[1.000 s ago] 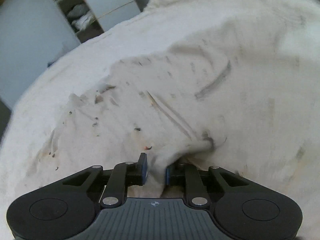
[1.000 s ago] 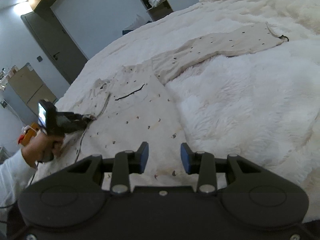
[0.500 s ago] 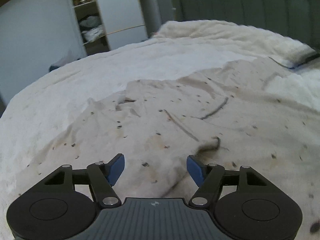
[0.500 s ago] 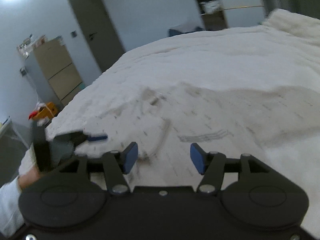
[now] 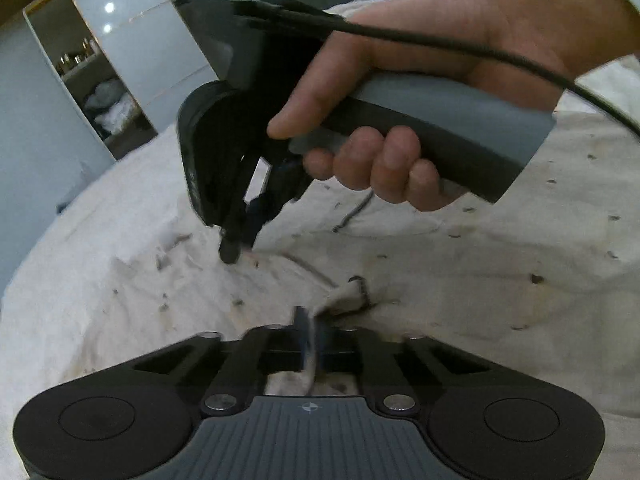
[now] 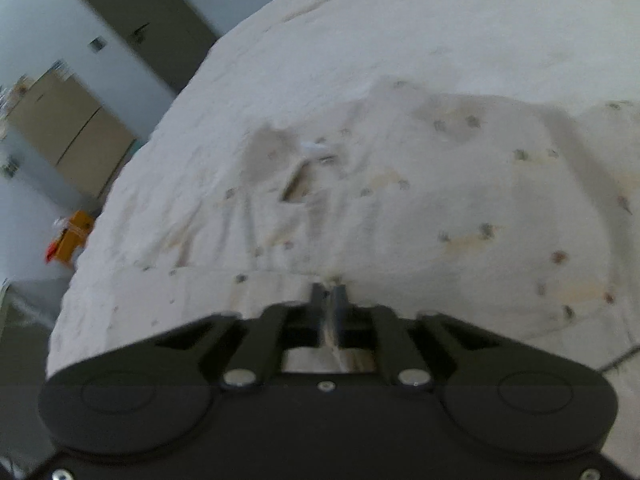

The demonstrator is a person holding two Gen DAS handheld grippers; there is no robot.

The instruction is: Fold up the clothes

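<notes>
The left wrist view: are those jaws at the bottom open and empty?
No, the left gripper has its jaws shut on a pinched fold of the cream garment.

Left gripper (image 5: 311,330): jaws closed, cloth pinched between.
Right gripper (image 6: 330,300): jaws closed on fabric, tips angled downward.
Right hand (image 5: 420,92): wrapped around gripper handle.

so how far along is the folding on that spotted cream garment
Early. Done: the garment lies spread on the fluffy bedcover. In hand: the left gripper and right gripper are each shut on a pinch of its fabric. Left: no fold shows yet, and the cloth is rumpled.
</notes>
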